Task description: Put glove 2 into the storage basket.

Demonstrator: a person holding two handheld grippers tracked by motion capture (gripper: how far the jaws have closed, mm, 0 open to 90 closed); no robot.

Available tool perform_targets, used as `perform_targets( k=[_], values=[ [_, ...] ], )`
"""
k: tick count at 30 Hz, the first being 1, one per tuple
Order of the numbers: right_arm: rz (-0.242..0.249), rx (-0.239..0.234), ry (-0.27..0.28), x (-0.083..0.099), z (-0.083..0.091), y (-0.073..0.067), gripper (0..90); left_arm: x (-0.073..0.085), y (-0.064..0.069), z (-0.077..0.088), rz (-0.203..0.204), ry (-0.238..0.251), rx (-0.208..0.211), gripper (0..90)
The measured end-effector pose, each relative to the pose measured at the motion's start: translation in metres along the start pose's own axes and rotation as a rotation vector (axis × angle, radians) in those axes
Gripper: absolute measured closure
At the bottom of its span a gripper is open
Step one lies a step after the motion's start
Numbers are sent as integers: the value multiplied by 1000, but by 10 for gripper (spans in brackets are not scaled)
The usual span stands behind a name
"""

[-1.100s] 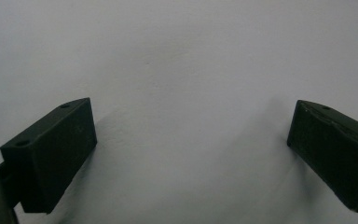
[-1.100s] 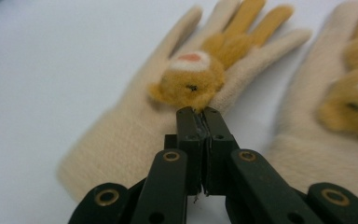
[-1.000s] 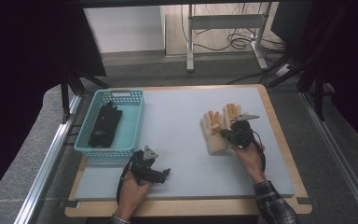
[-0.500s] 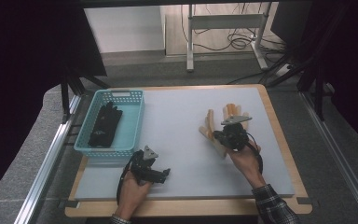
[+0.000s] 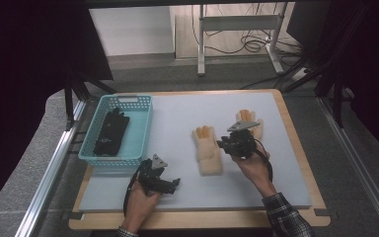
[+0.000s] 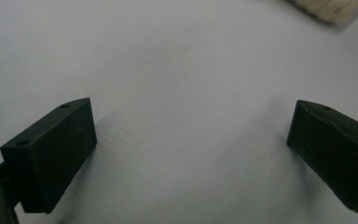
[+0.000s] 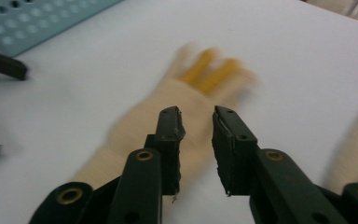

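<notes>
I've got the right tool point(image 5: 227, 143) sitting mid-right in the high view, just beside the near glove point(image 5: 207, 150), which lies flat on the tabletop point(image 5: 177, 118) at centre frame. In the right gripper view its jaws have just been opening and stand slightly apart with nothing between them; the glove point(image 7: 168, 112) lies blurred on the mat beyond the tips, yellow fingers pointing to the top of the frame. A second glove point(image 5: 250, 120) lies just above the right tool in the high view, partly covered by it.

My left tool point(image 5: 173, 183) rests at lower centre-left of the high view. In the left gripper view its jaws stand wide apart over bare mat, nothing between them, and a scrap of glove cuff point(image 6: 331, 8) peeks in at the upper right corner.

The basket point(image 5: 140, 133) sits at the left of the high view, with a black glove point(image 5: 111, 131) lying inside it.
</notes>
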State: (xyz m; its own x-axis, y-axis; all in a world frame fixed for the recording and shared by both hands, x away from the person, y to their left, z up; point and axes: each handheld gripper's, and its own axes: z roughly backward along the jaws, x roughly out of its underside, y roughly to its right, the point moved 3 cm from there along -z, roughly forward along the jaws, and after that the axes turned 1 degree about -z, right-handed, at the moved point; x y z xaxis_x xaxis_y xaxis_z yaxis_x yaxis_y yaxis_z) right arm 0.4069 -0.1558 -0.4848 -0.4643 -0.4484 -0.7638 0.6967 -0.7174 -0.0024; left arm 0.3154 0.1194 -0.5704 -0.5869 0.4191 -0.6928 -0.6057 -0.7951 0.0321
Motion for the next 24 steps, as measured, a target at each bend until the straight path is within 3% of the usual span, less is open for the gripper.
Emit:
perform_targets(
  k=[4, 8, 9, 10, 14, 21, 24],
  values=[
    [-40, 37, -5, 10, 4, 21, 667, 0, 0, 0, 1, 0, 1, 15],
    [-53, 103, -22, 24, 5, 47, 622, 0, 0, 0, 3, 3, 0, 15],
    [-53, 103, -22, 24, 5, 47, 622, 0, 0, 0, 3, 3, 0, 15],
    [-62, 135, -27, 31, 6, 60, 604, 0, 0, 0, 4, 4, 0, 15],
    [-60, 187, -35, 41, 7, 82, 566, 0, 0, 0, 4, 4, 0, 15],
    [-48, 219, -25, 44, -1, 105, 471, 0, 0, 0, 3, 4, 1, 15],
    [-46, 218, -15, 40, -11, 115, 391, 0, 0, -1, 6, 7, 0, 15]
  ],
)
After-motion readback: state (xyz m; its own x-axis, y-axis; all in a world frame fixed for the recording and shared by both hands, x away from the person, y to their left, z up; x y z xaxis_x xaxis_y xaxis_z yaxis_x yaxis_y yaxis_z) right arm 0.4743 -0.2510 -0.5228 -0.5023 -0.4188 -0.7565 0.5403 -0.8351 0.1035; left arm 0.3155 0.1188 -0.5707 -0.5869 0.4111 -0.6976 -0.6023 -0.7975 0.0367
